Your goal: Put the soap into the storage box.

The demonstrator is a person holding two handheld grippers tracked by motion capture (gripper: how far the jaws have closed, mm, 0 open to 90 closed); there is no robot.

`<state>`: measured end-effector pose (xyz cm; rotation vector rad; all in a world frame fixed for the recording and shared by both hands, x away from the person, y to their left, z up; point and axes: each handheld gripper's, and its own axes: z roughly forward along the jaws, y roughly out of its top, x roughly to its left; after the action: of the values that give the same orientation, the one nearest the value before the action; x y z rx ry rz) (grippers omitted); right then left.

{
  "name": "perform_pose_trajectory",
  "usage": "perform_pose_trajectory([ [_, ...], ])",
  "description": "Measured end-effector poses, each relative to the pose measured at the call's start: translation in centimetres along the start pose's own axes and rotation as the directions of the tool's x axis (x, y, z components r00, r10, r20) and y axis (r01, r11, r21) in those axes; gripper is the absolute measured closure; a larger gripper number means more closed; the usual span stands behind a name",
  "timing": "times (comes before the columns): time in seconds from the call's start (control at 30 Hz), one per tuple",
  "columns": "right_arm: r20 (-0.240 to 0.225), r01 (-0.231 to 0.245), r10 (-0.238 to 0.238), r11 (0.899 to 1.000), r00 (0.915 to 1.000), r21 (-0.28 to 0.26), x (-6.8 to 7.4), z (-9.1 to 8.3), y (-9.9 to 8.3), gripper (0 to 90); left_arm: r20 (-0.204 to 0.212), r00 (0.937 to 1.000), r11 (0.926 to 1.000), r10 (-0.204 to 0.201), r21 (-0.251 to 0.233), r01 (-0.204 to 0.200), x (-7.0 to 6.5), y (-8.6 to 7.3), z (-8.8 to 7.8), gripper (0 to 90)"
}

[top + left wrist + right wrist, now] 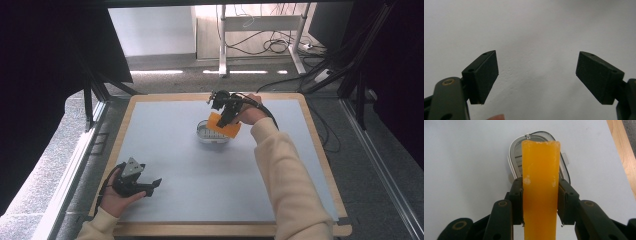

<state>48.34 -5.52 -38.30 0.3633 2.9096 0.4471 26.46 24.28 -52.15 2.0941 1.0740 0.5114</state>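
Observation:
An orange bar of soap [223,125] hangs tilted above a white soap dish [207,133] near the middle of the table. My right gripper [227,117] is shut on it; in the right gripper view both jaws press on the sides of the soap [541,182], and the dish [514,157] lies beneath, partly hidden behind it. My left gripper [150,186] rests at the table's near left corner, held by a hand. In the left gripper view its pads [485,75] stand wide apart with only bare table between them, so the left gripper [539,75] is open.
The grey-blue table top [175,165] has a wooden border [320,150]. Cables trail from the right gripper over the far edge. Desk legs and loose cables stand on the floor beyond the table.

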Motion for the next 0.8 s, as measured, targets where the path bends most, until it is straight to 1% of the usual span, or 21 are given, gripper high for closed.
perform_pose_trajectory([
  [0.03,0.004,0.009,-0.009,1.0,1.0,0.0,-0.1,0.1,0.1,62.5,0.0,1.0,1.0,0.0,0.0,0.0,0.0,0.0,0.0,18.1],
  [0.07,0.003,0.004,-0.004,1.0,1.0,0.003,-0.1,0.1,0.2,62.5,-0.001,1.0,1.0,0.002,0.0,-0.002,0.0,0.0,0.0,18.1],
  [0.37,0.004,0.028,-0.028,1.0,0.9996,-0.001,-0.6,0.7,1.3,62.5,0.003,1.0,1.0,0.0,0.0,0.0,0.1,0.0,0.0,18.1],
  [0.57,0.003,0.054,-0.054,0.998,0.9986,0.015,-0.8,1.1,2.1,62.6,0.002,1.0,1.0,-0.002,-0.003,0.002,0.1,0.0,-0.1,18.1],
  [0.6,-0.002,0.063,-0.063,0.998,0.998,0.019,-0.9,1.3,2.4,62.5,0.002,1.0,1.0,-0.003,-0.004,0.003,0.1,0.0,-0.1,18.1],
  [0.77,-0.009,0.076,-0.075,0.997,0.9971,0.015,-1.2,1.4,2.8,62.6,0.002,1.0,1.0,-0.002,-0.003,0.002,0.1,0.0,-0.1,18.1],
  [0.8,-0.012,0.085,-0.084,0.996,0.9964,0.022,-1.4,1.6,2.9,62.6,0.003,1.0,1.0,-0.002,-0.003,0.002,0.1,0.0,-0.1,18.1],
])
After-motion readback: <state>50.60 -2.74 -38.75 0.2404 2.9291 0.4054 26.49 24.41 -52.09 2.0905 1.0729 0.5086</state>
